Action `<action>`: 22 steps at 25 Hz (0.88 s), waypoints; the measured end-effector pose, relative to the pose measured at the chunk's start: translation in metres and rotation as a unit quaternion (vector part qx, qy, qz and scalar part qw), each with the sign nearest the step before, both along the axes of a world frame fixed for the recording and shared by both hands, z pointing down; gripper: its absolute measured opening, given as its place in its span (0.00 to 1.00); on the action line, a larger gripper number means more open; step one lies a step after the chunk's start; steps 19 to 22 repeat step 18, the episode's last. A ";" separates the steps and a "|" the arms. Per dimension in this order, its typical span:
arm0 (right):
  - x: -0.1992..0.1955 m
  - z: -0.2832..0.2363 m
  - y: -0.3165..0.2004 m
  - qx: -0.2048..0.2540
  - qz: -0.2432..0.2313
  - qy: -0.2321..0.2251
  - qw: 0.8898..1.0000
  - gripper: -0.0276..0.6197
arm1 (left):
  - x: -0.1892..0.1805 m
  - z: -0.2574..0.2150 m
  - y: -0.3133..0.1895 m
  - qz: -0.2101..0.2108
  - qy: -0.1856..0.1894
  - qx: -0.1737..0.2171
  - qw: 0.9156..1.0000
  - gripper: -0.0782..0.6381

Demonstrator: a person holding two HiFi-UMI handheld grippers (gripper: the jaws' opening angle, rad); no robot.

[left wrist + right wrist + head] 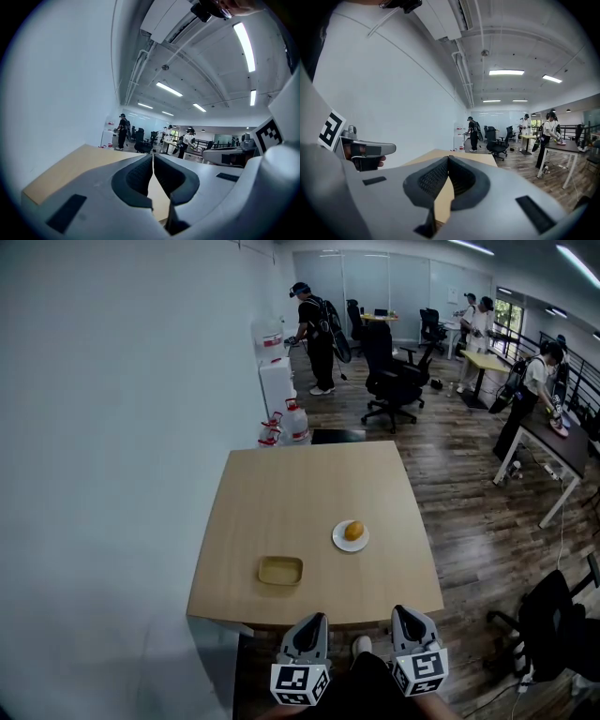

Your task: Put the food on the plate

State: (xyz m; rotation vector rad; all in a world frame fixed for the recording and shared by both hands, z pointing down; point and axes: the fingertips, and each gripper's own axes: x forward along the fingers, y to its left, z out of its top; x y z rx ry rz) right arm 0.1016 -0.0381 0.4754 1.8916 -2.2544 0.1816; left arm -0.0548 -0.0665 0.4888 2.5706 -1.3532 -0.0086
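Observation:
An orange-yellow piece of food [353, 531] lies on a small white plate [339, 540] right of the middle of the wooden table [309, 493]. A shallow tan tray [280, 571] sits empty near the front edge. Both grippers hover below the table's front edge, close to the person's body. My left gripper [307, 623] is shut with nothing in it; its pads [140, 176] meet tip to tip. My right gripper [408, 617] is also shut and empty, its pads [436, 178] touching. Neither gripper view shows the food or the plate.
A white wall runs along the table's left side. Water jugs [294, 422] and a dispenser [276, 381] stand beyond the far edge. Office chairs [392, 381], desks and several people occupy the room behind. A dark chair [553, 624] stands at the lower right.

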 end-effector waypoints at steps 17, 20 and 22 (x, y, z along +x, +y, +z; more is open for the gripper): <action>-0.013 0.014 0.013 -0.005 0.007 0.004 1.000 0.14 | -0.021 0.021 0.015 -0.014 -0.009 -0.022 1.000 0.14; -0.014 0.014 0.014 -0.006 0.006 0.004 1.000 0.14 | -0.021 0.022 0.016 -0.015 -0.009 -0.024 1.000 0.14; -0.014 0.014 0.014 -0.006 0.006 0.004 1.000 0.14 | -0.021 0.022 0.016 -0.015 -0.009 -0.024 1.000 0.14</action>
